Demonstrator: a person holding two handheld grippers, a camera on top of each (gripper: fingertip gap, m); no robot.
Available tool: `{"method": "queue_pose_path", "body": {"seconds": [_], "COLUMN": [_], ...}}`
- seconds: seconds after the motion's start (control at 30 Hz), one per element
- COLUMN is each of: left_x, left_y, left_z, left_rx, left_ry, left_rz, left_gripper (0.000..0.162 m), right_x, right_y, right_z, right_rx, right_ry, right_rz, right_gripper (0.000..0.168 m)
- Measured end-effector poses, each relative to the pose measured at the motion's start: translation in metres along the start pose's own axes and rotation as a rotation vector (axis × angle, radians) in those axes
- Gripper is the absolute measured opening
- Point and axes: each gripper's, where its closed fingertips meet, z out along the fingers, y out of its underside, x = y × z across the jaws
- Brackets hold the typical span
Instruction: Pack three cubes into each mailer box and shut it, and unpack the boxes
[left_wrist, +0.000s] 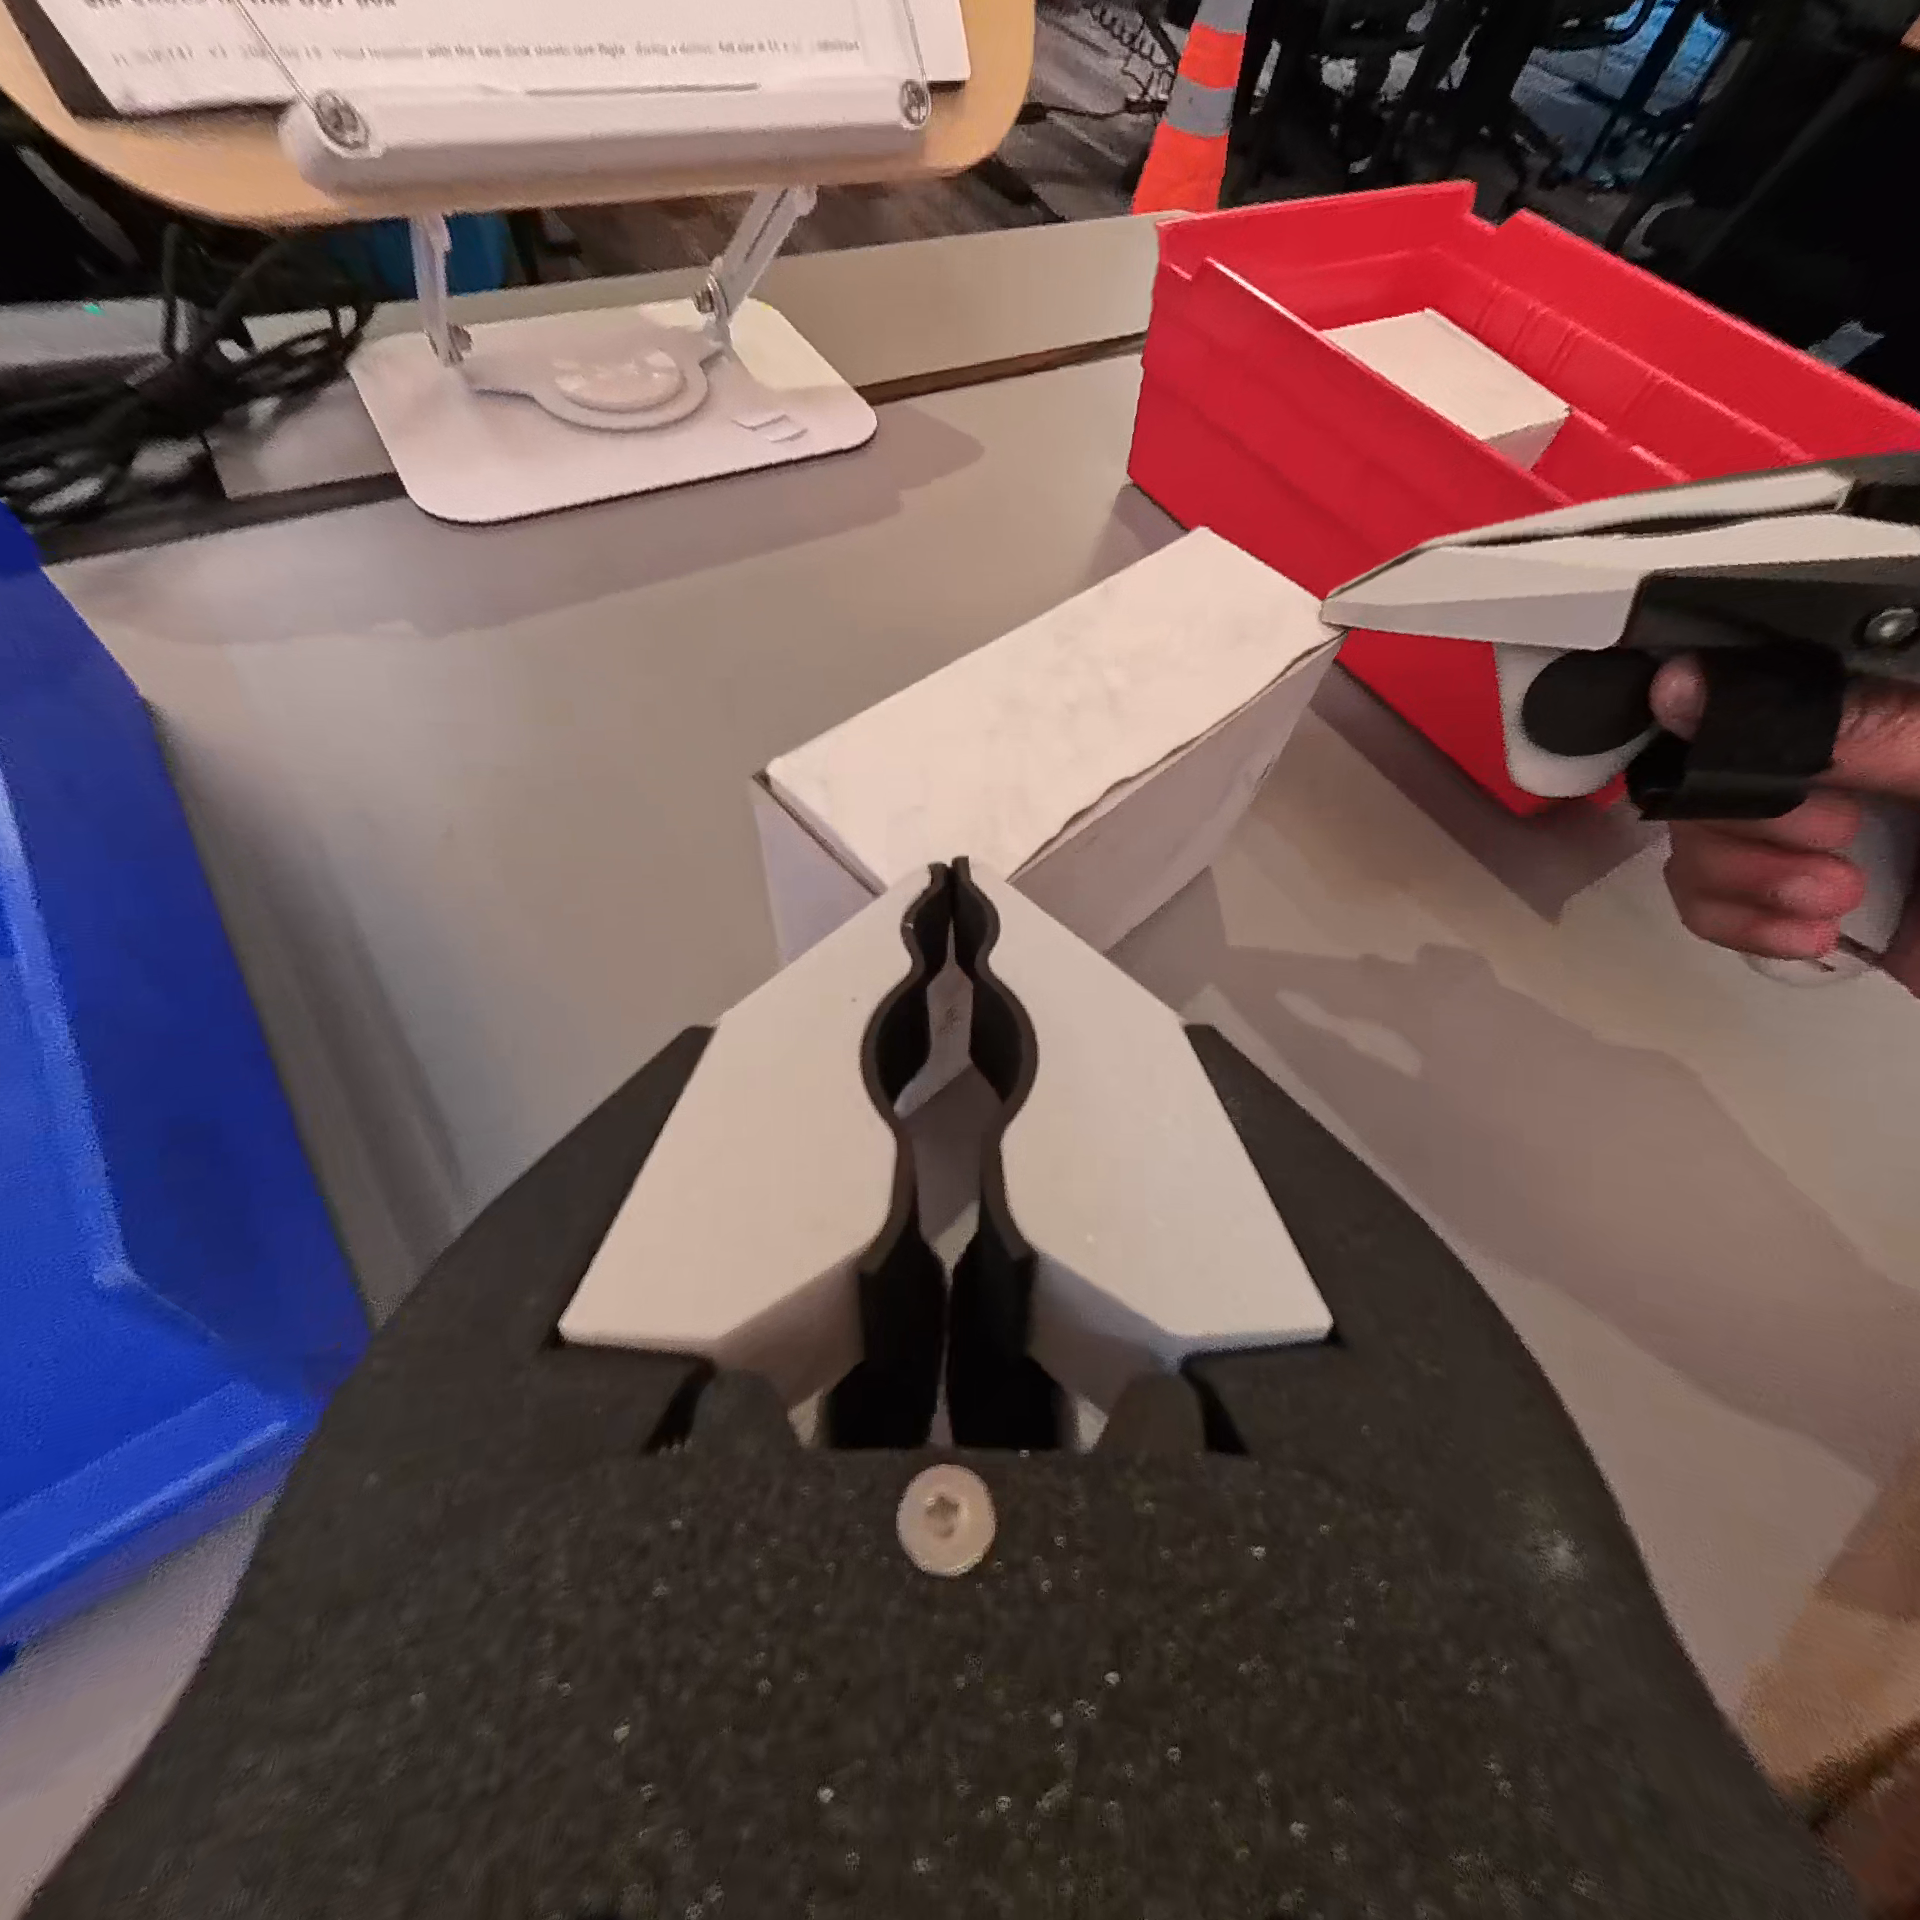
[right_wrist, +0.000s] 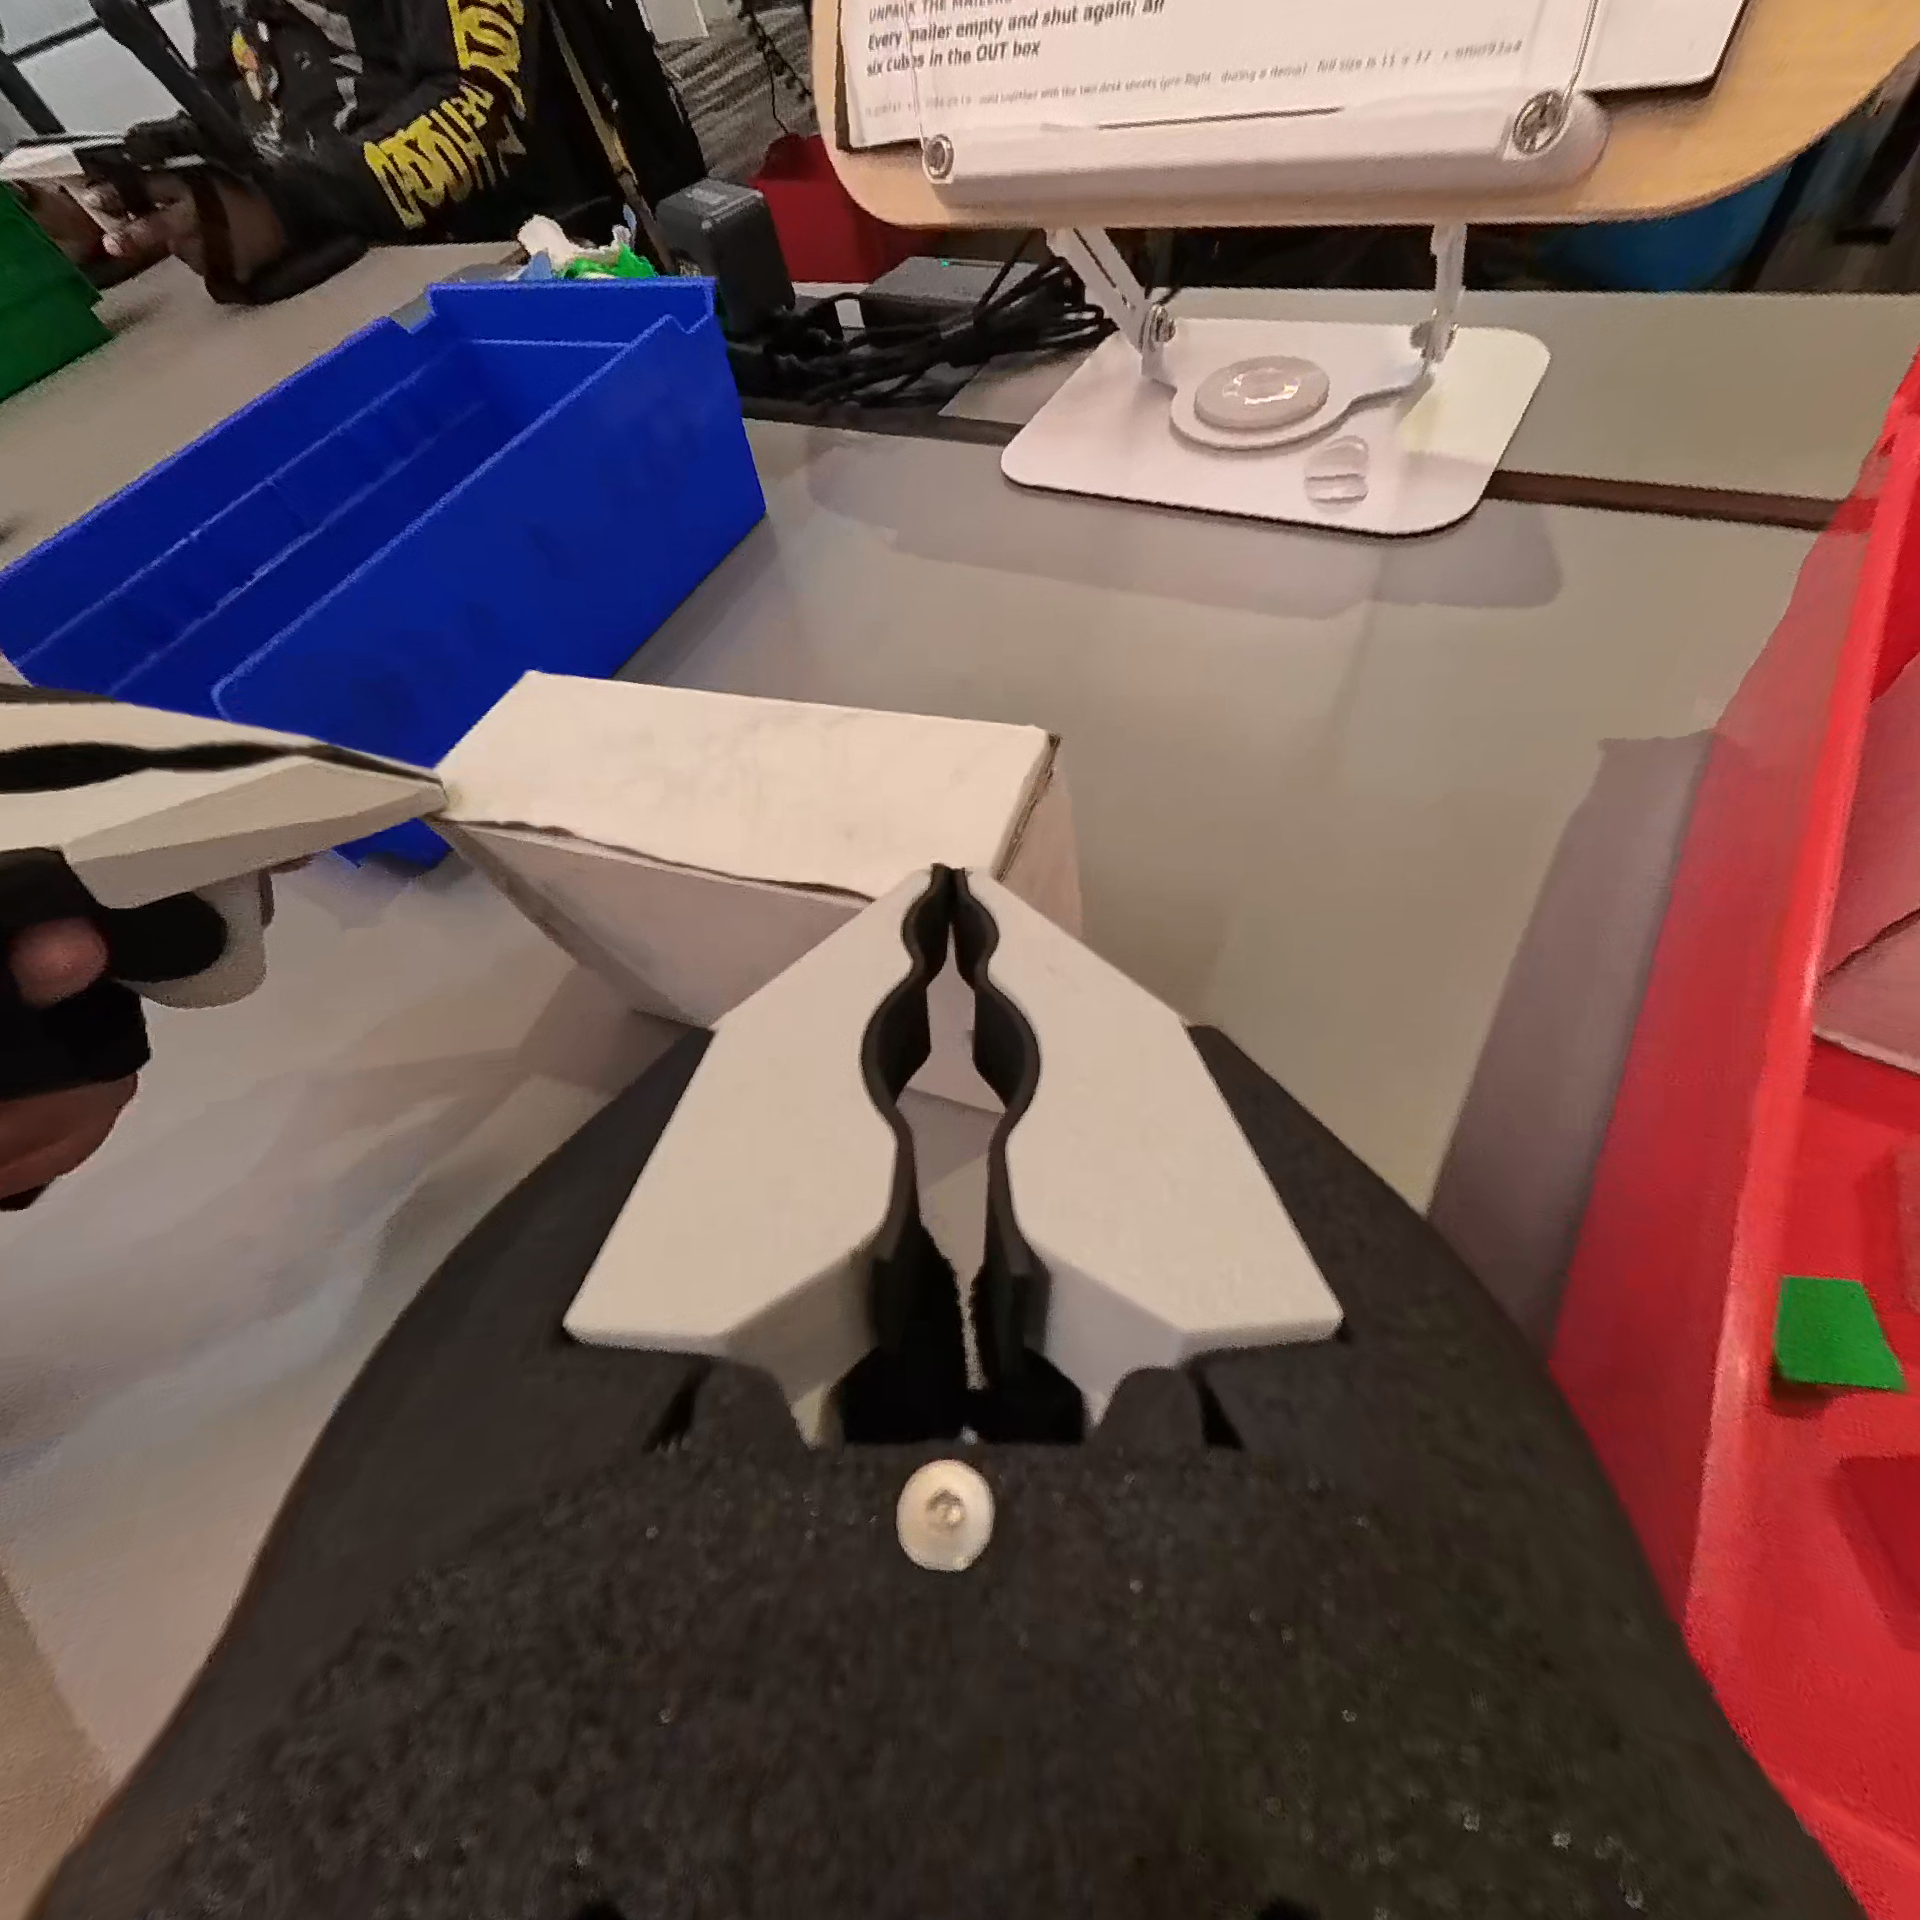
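Table: smooth grey tabletop (right_wrist: 1195, 675), glossy with soft reflections, running ahead of the claw.
Stand: white metal hinged stand (right_wrist: 1278, 436) beyond the claw, carrying a rounded pale wooden board (right_wrist: 1714, 156).
Cables: black cords (left_wrist: 177, 353) bundled at the table's far edge.
Floor: dark, with an orange-and-grey traffic cone (left_wrist: 1195, 104) far off.

Both wrist cameras sit close above the table (left_wrist: 1351, 1091), each looking forward along its closed fingers; both share the white mailer box (left_wrist: 1039, 717) (right_wrist: 748, 769) from opposite ends
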Motion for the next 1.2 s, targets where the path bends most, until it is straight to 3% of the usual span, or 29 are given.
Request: {"method": "queue_pose_path", "body": {"seconds": [0.3, 0.57, 0.67, 0.93, 1.07, 1.2], "left_x": [0.003, 0.009, 0.009, 0.01, 0.011, 0.009], "left_y": [-0.008, -0.005, -0.004, -0.002, -0.002, -0.003], "left_z": [0.0, 0.009, 0.009, 0.007, 0.007, 0.009], "left_rx": [0.0, 0.01, 0.02, 0.032, 0.029, 0.04], "left_ry": [0.063, 0.038, 0.036, 0.03, 0.032, 0.021], "left_rz": [-0.056, 0.001, 0.0, 0.014, 0.003, 0.003], "left_gripper": [0.0, 0.0, 0.0, 0.0, 0.0, 0.0], "right_x": [-0.003, -0.084, -0.094, -0.092, -0.052, -0.048], "right_y": [-0.007, -0.005, 0.002, 0.002, -0.003, -0.002], "right_z": [-0.004, 0.024, 0.036, 0.035, 0.025, 0.026], "right_rx": [0.01, 0.044, 0.046, 0.018, 0.043, 0.076], "right_ry": [-0.048, -0.141, -0.145, -0.162, -0.061, -0.045], "right_rz": [0.051, -0.155, -0.162, -0.095, -0.064, -0.091], "right_gripper": [0.0, 0.0, 0.0, 0.0, 0.0, 0.0]}}
